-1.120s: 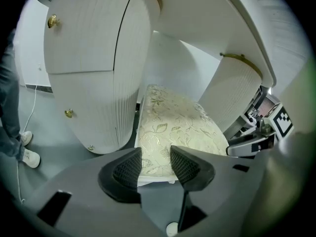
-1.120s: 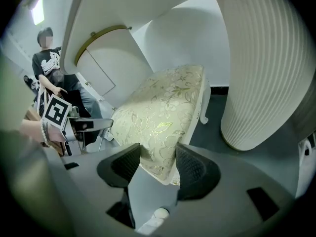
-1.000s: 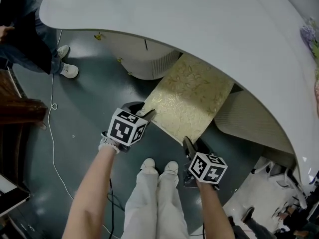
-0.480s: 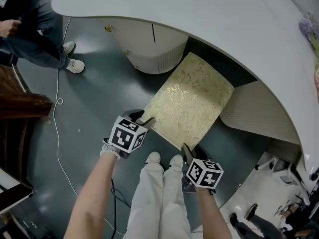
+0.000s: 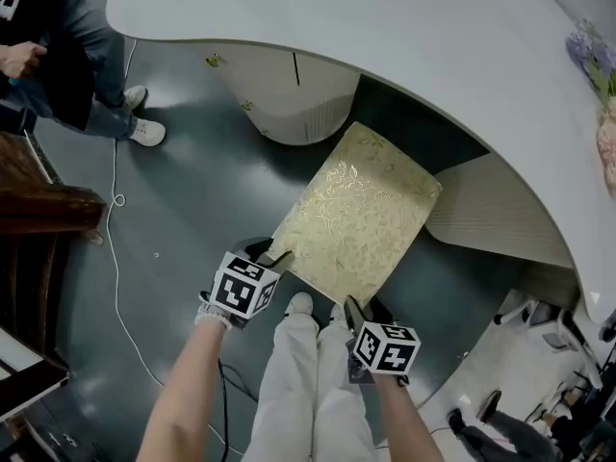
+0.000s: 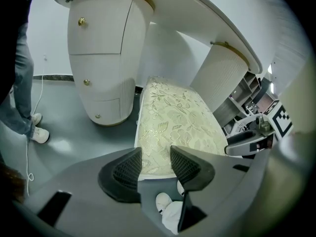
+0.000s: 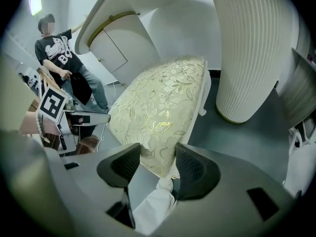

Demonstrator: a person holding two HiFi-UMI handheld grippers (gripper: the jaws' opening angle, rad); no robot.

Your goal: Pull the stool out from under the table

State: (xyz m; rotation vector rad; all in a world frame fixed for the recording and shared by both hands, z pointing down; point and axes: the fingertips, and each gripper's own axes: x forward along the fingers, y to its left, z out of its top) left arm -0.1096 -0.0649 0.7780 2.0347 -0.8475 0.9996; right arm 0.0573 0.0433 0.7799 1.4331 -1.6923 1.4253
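The stool [image 5: 356, 210] has a gold floral cushion and stands mostly out from under the white curved table [image 5: 385, 37], with its far end close to the table's edge. My left gripper [image 5: 279, 256] is shut on the cushion's near left corner. My right gripper [image 5: 354, 306] is shut on the near right corner. In the left gripper view the stool [image 6: 173, 117] runs away from the left gripper [image 6: 155, 162], whose jaws clamp its edge. In the right gripper view the stool [image 7: 158, 102] has its corner pinched by the right gripper [image 7: 157, 164].
A white drawer pedestal [image 5: 289, 94] and a ribbed pedestal [image 5: 491, 210] carry the table on either side of the stool. Another person [image 5: 58, 65] stands at the far left. A cable [image 5: 115, 258] trails over the grey floor. My white-trousered legs [image 5: 298, 383] are just behind the stool.
The stool has slid out from under the table toward me, showing more cushion. Both grippers came back with it, holding the same corners.
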